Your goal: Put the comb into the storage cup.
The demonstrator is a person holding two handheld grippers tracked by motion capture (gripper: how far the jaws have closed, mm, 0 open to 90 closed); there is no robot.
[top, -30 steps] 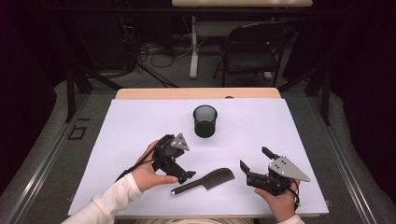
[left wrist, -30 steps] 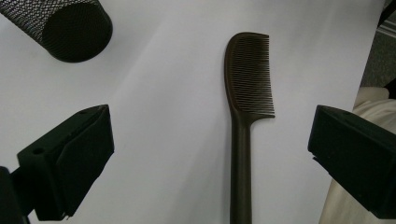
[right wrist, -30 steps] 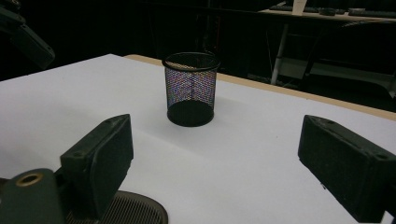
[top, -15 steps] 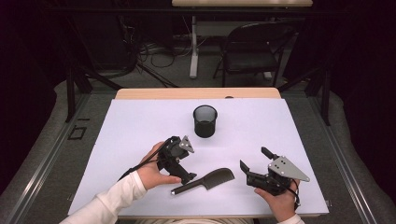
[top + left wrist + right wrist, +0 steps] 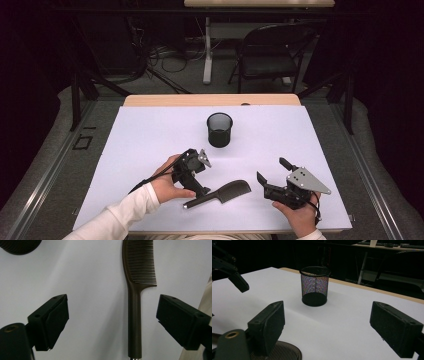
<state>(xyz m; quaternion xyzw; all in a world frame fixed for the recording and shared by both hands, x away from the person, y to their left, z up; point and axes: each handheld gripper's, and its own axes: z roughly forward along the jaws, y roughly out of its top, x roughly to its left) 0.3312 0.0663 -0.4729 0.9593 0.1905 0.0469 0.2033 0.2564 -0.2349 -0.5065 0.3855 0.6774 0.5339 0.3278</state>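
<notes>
Comb (image 5: 222,192): dark brown, one piece, long straight handle, fine close teeth along one curved edge, silver tip at handle end. Lies flat on white bench (image 5: 150,135), near front edge, between both hands. Left hand-held gripper (image 5: 204,190) over handle, jaws spread but just been closing, handle between them, untouched. Right hand-held gripper (image 5: 270,170) spread, empty, beside comb. Mesh cup (image 5: 219,129) upright behind.

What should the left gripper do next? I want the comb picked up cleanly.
Probably lower and close on the handle. The left gripper has just been closing, yet its fingers stand apart from the comb, whose handle lies flat on the table, nearer one finger.
</notes>
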